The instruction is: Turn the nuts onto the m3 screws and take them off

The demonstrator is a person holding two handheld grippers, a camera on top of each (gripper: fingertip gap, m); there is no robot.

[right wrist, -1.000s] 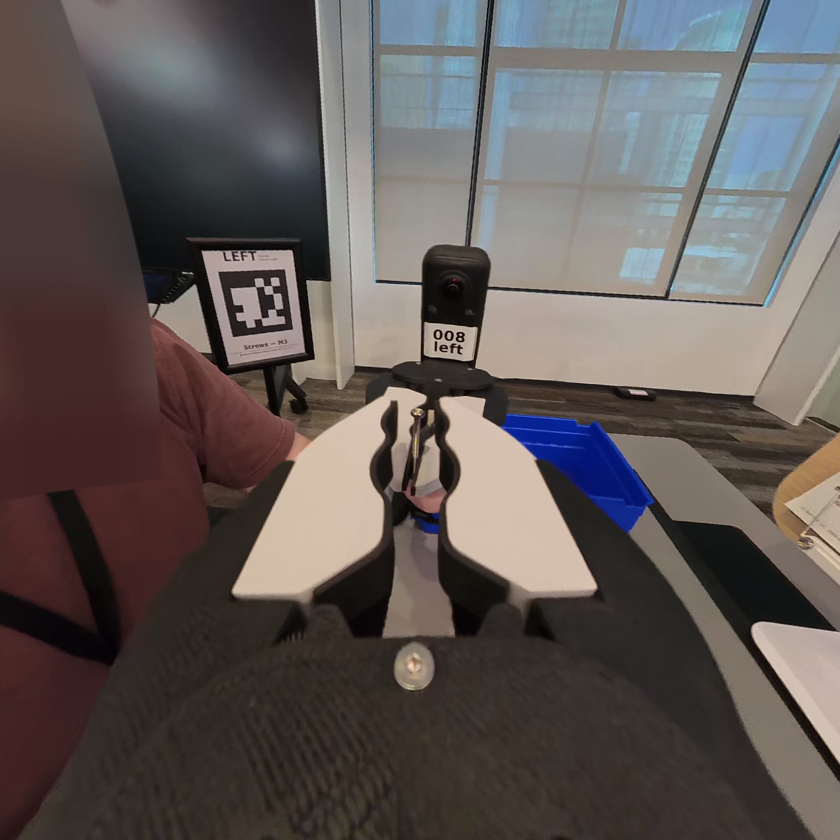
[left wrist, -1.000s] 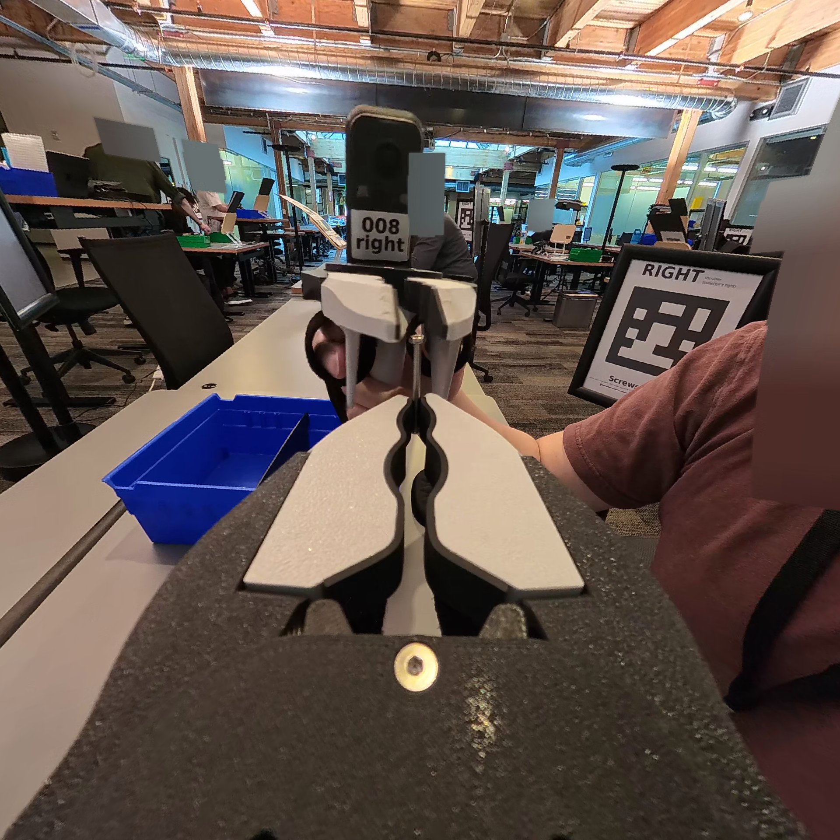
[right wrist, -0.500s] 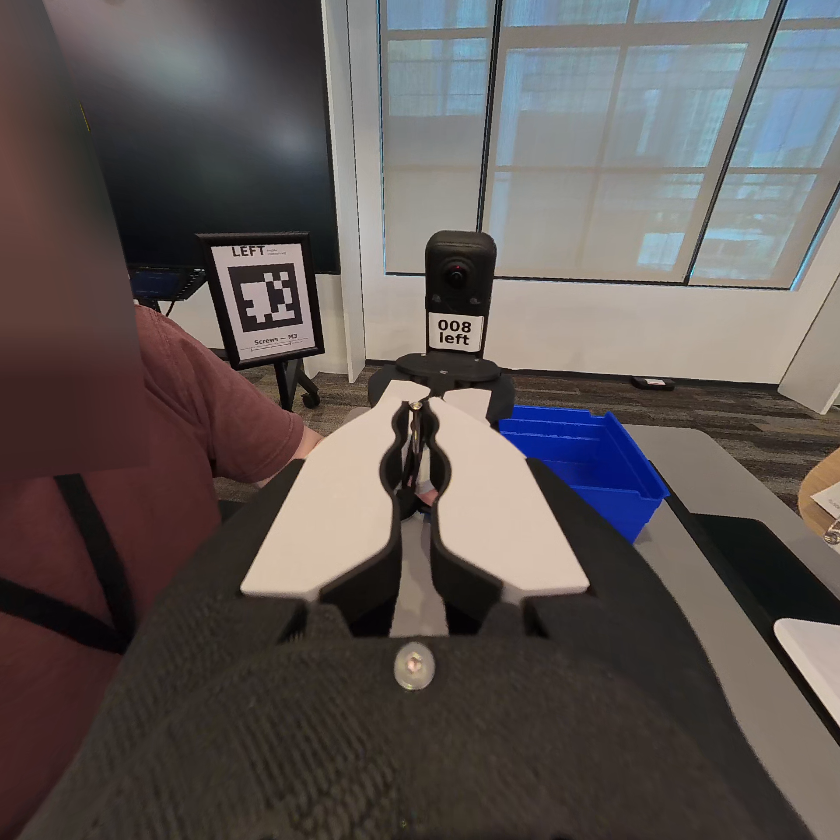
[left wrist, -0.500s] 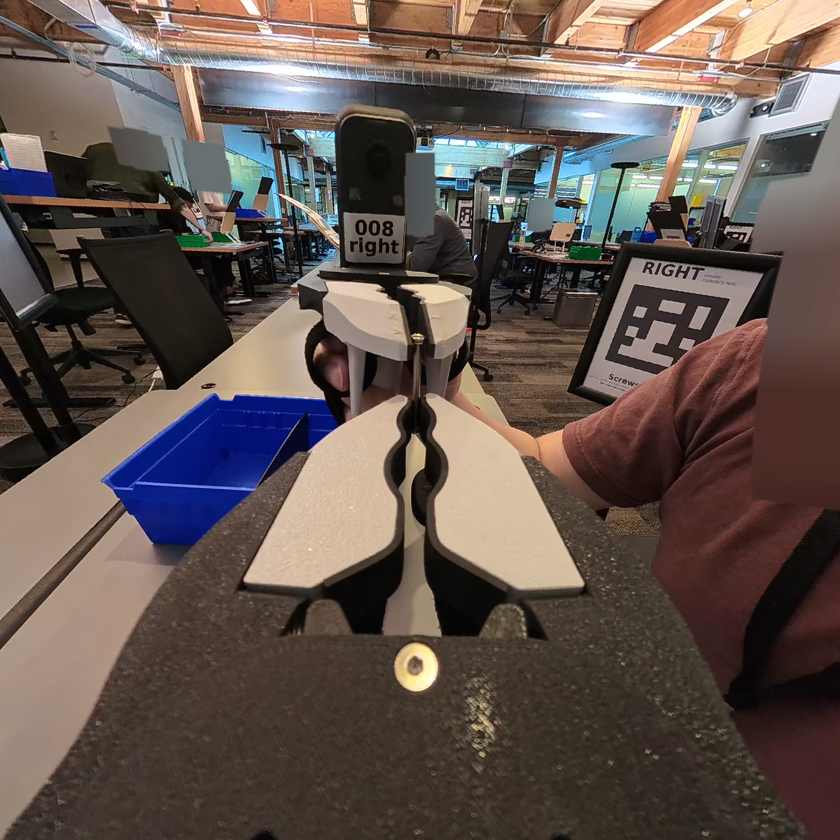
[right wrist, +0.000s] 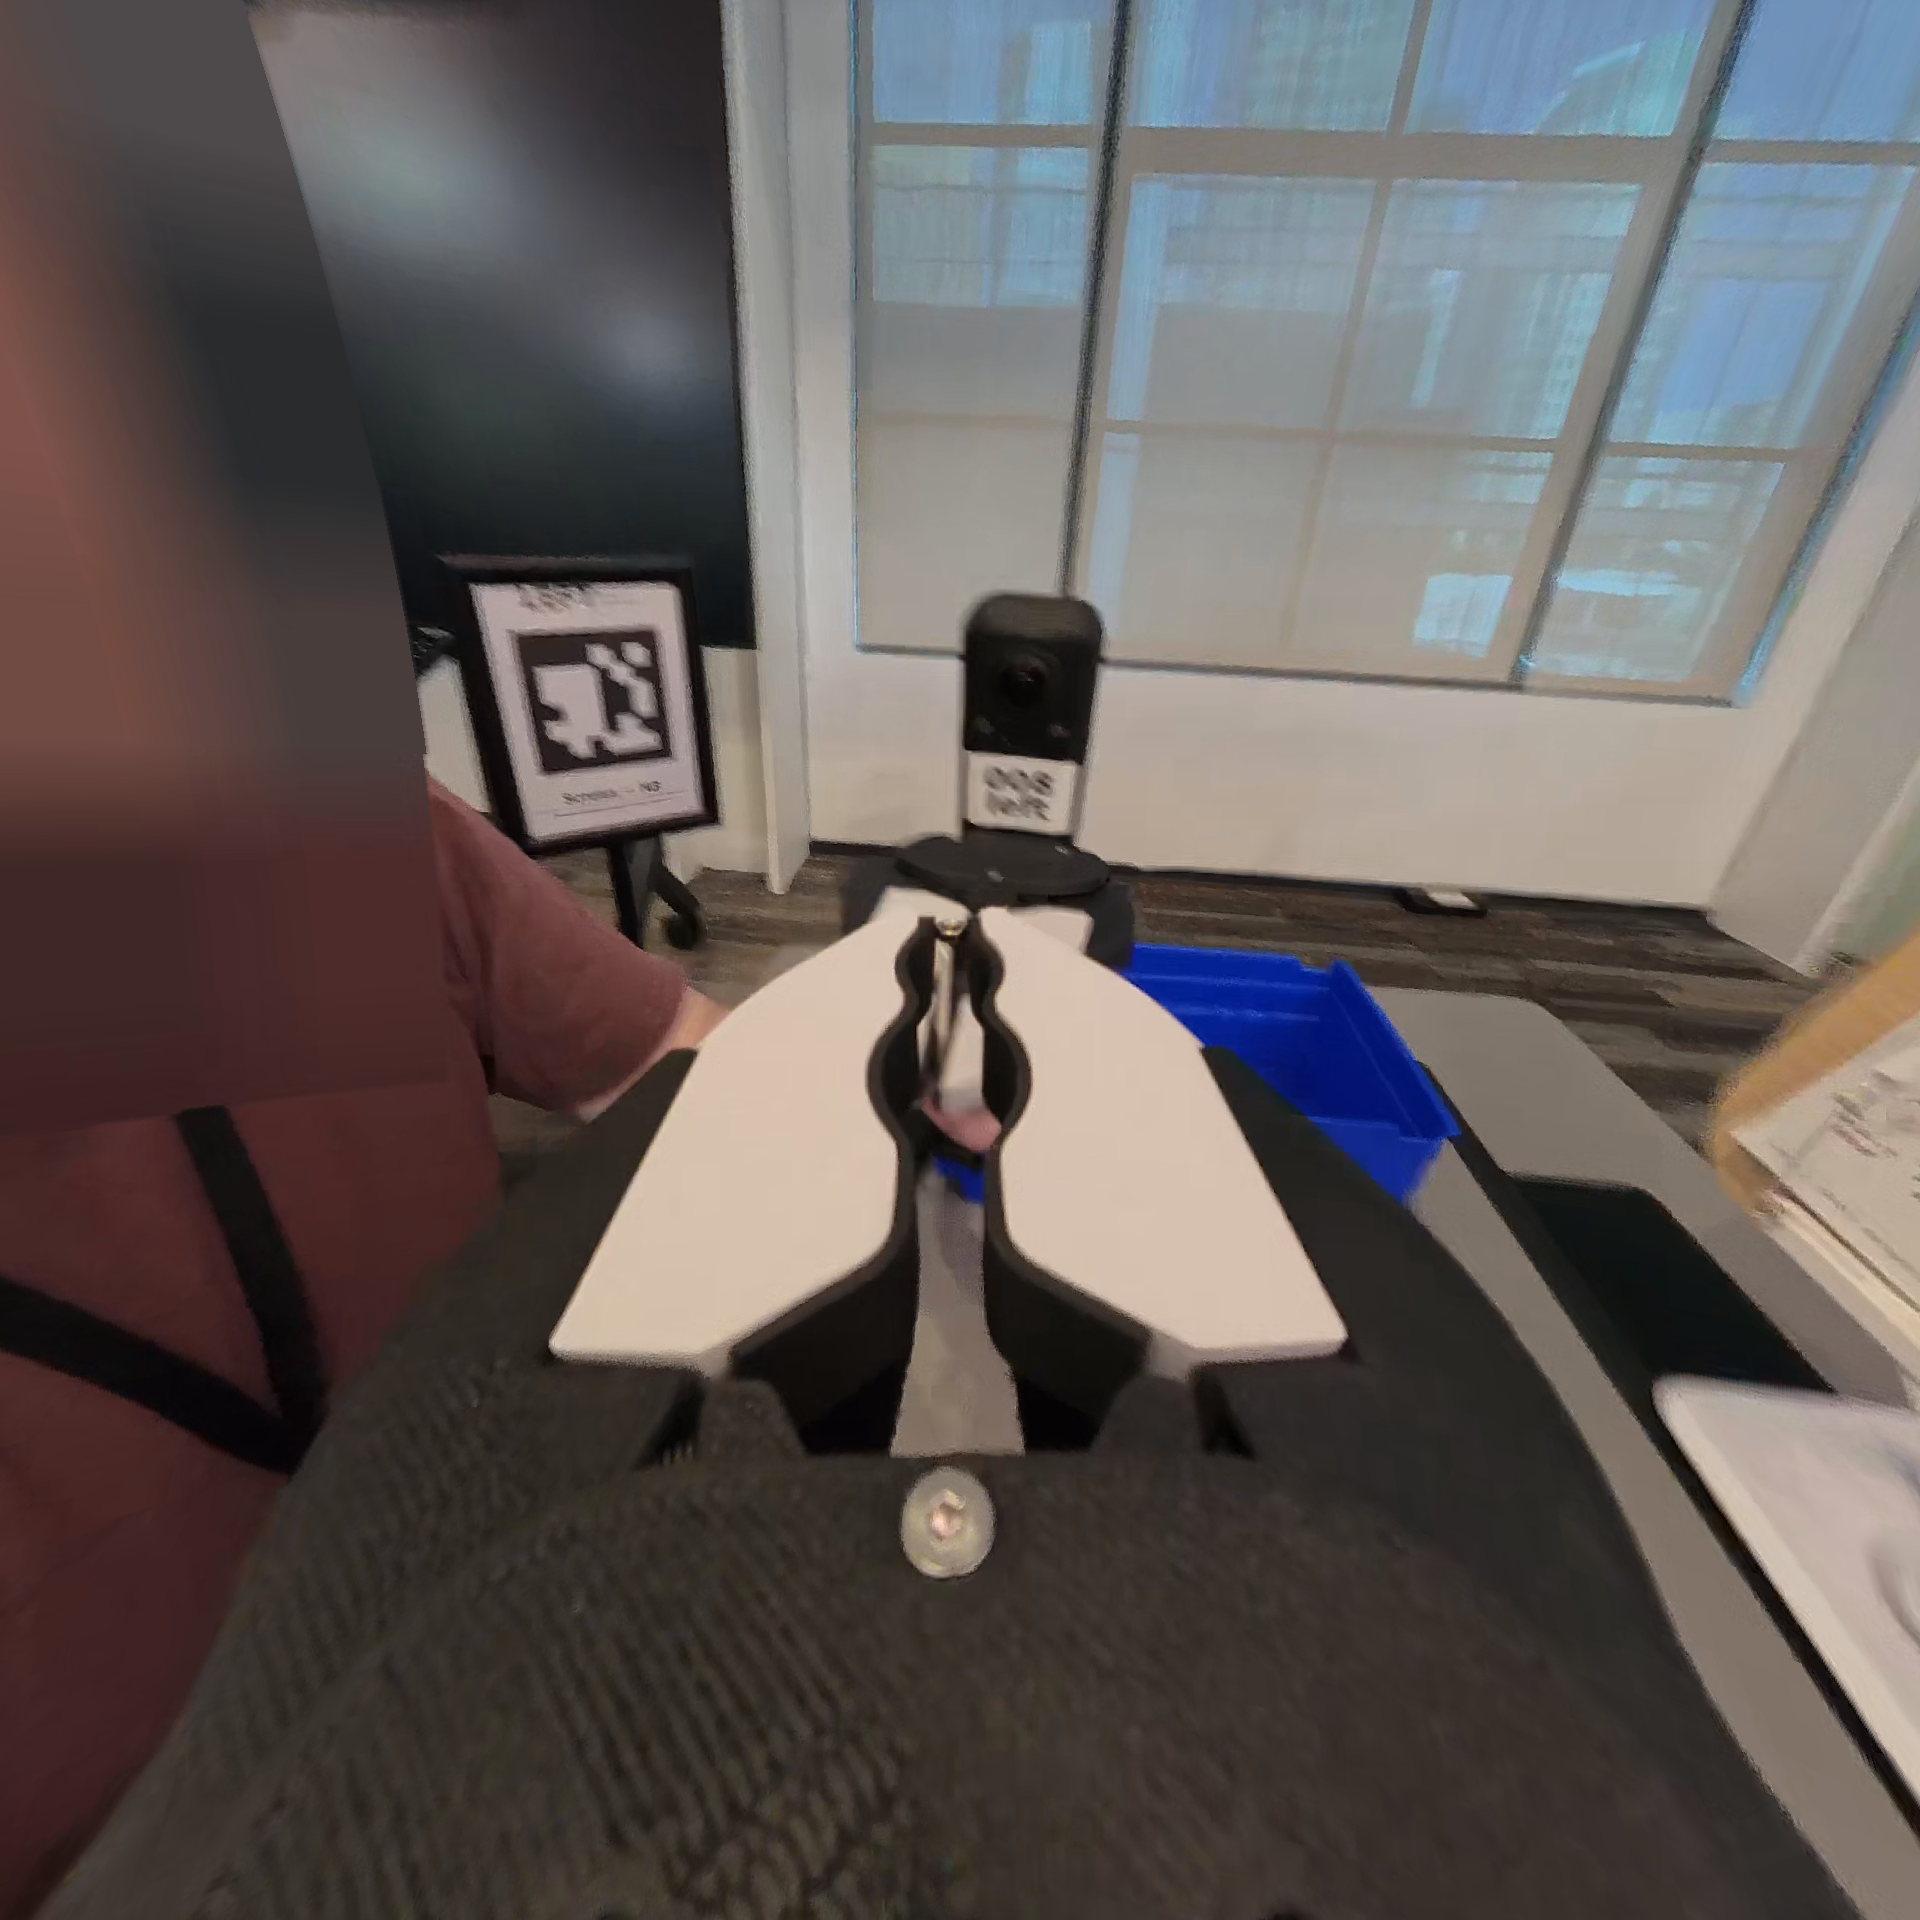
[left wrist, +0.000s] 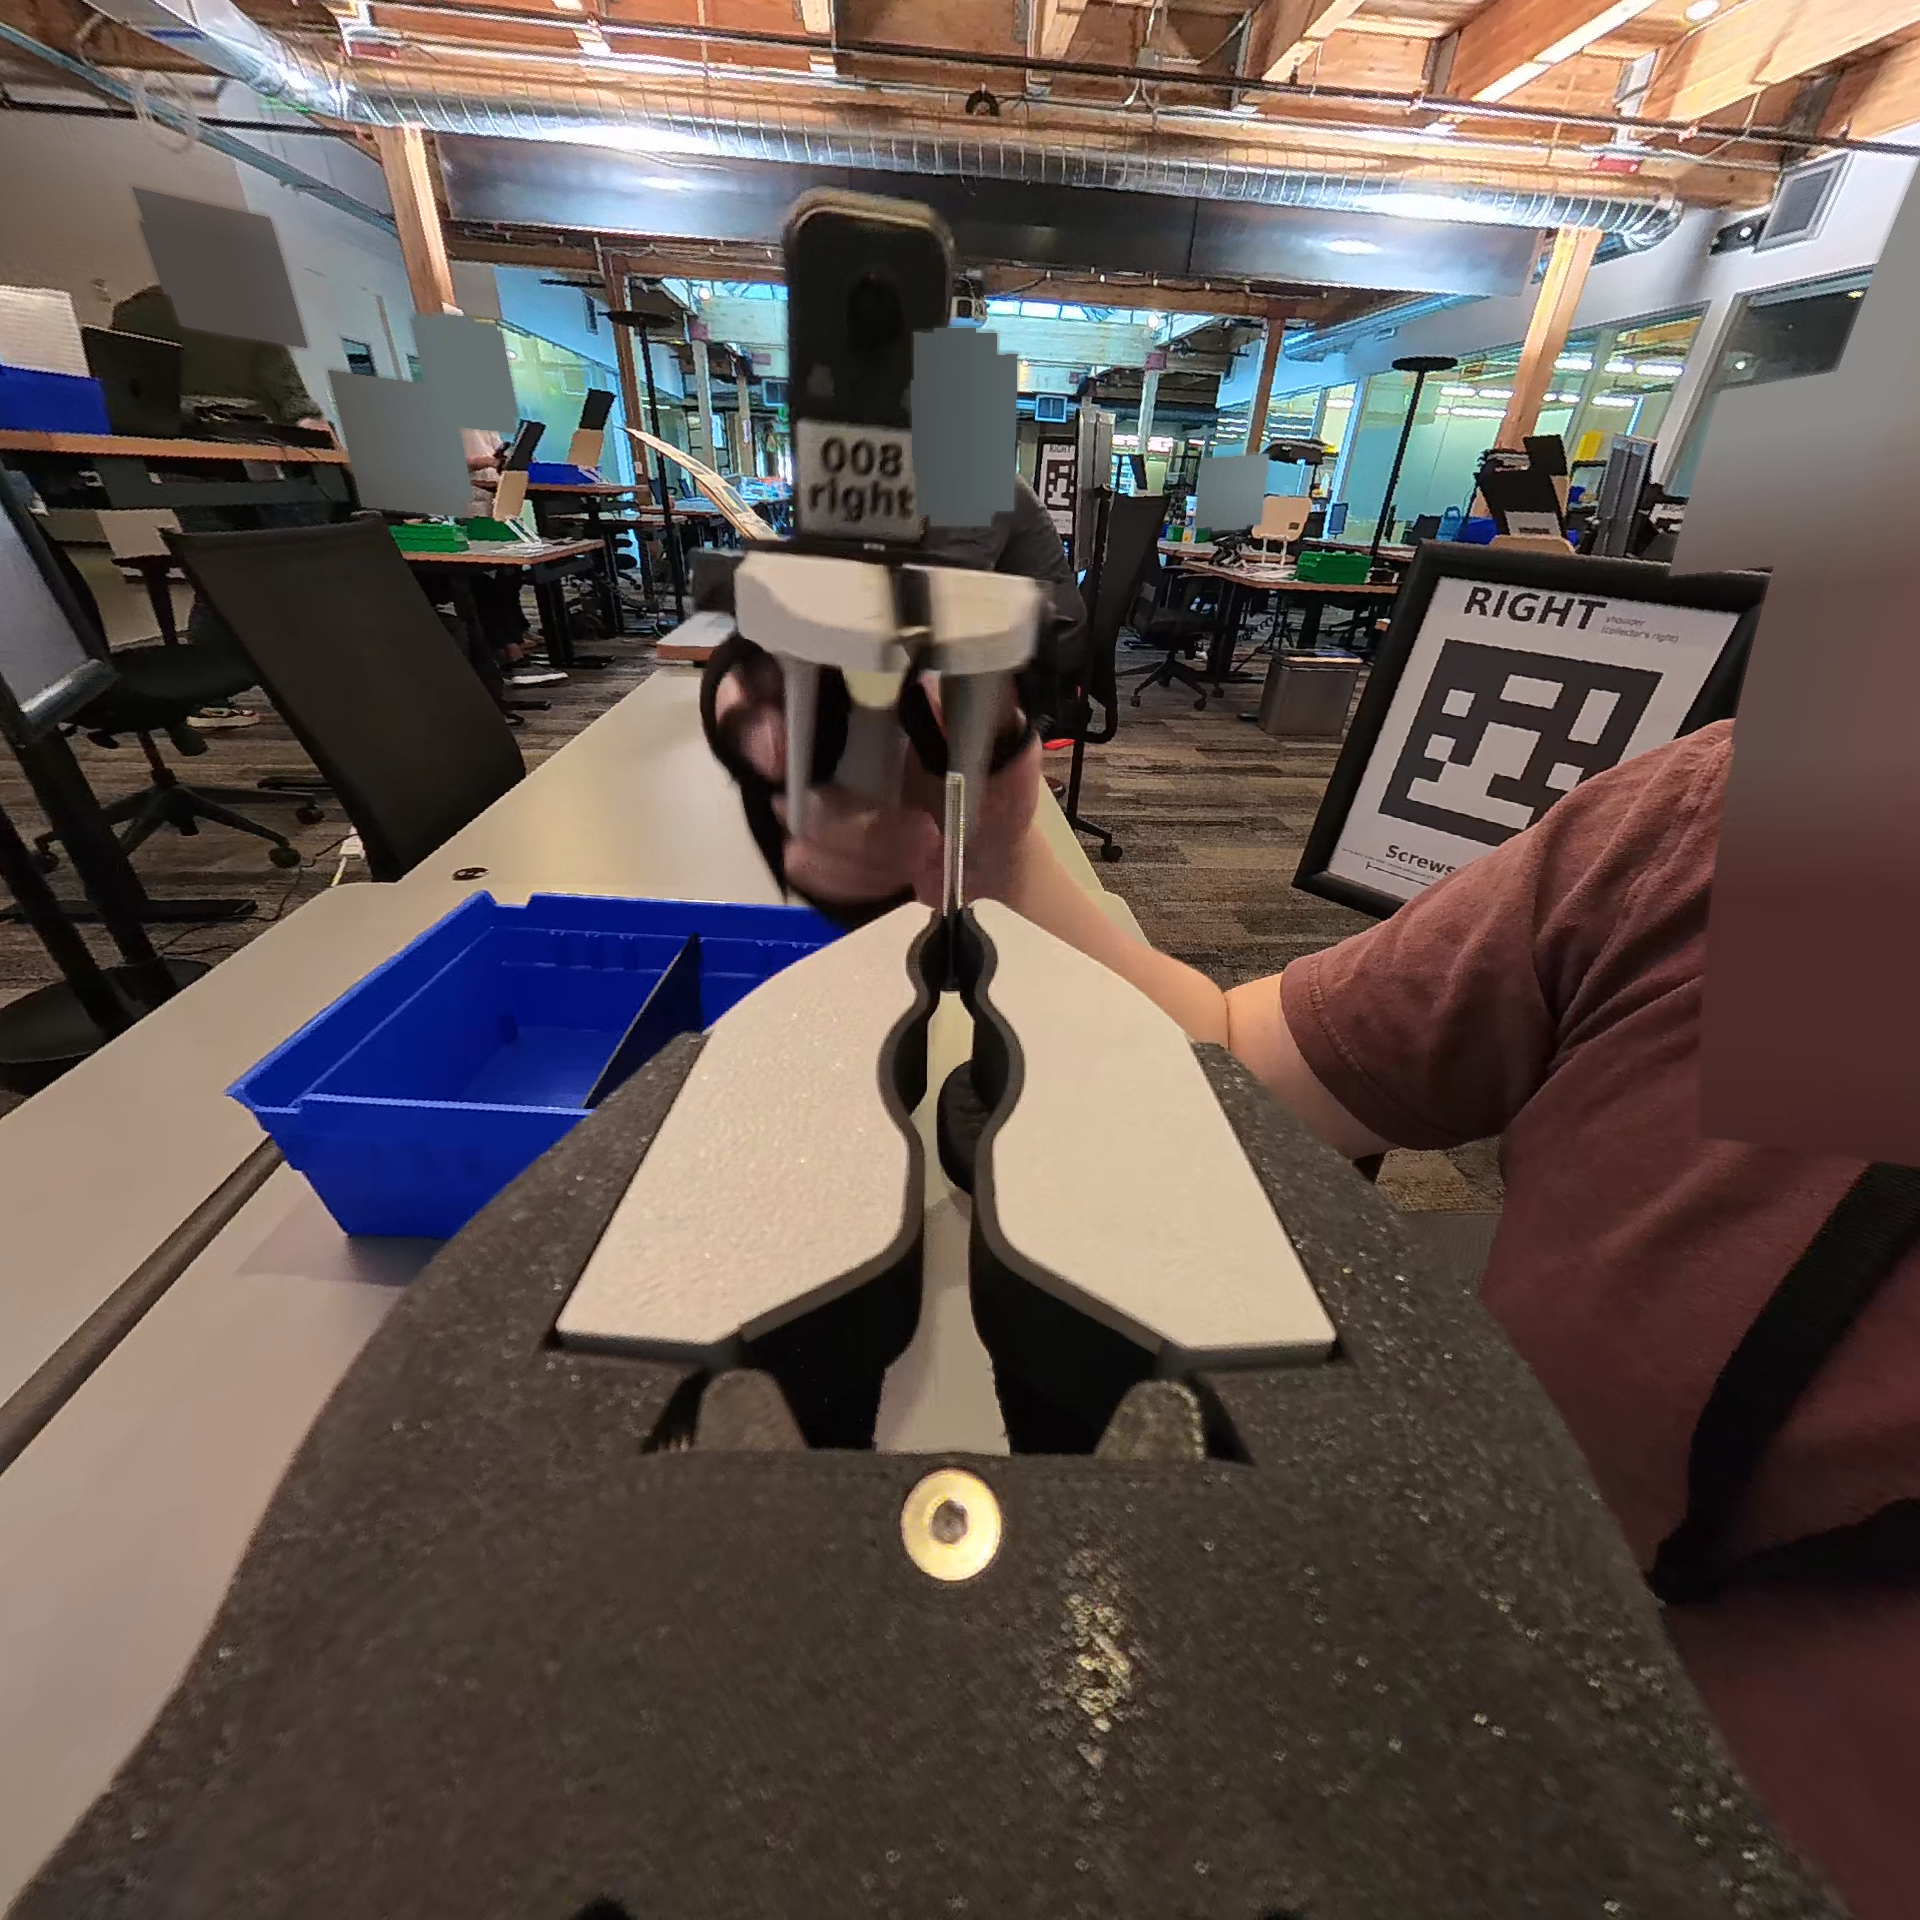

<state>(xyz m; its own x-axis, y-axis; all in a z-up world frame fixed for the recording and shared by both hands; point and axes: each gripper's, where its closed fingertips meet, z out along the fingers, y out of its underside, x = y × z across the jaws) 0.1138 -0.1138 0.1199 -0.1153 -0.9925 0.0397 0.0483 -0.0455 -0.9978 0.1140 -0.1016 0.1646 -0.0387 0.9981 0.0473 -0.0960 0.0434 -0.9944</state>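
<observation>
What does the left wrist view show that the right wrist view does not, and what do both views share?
Only the left wrist view shows the right gripper from the front, raised, with the screw running down to the left gripper. Only the right wrist view shows the screw head at the closed tips and a large window. Both show the blue bin on the table.

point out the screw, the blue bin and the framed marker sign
screw [left wrist: 954, 842]: left wrist view, middle of its threaded shaft
blue bin [left wrist: 416, 1164]: left wrist view, near outer wall
framed marker sign [left wrist: 1522, 743]: left wrist view, centre of its pattern
</observation>
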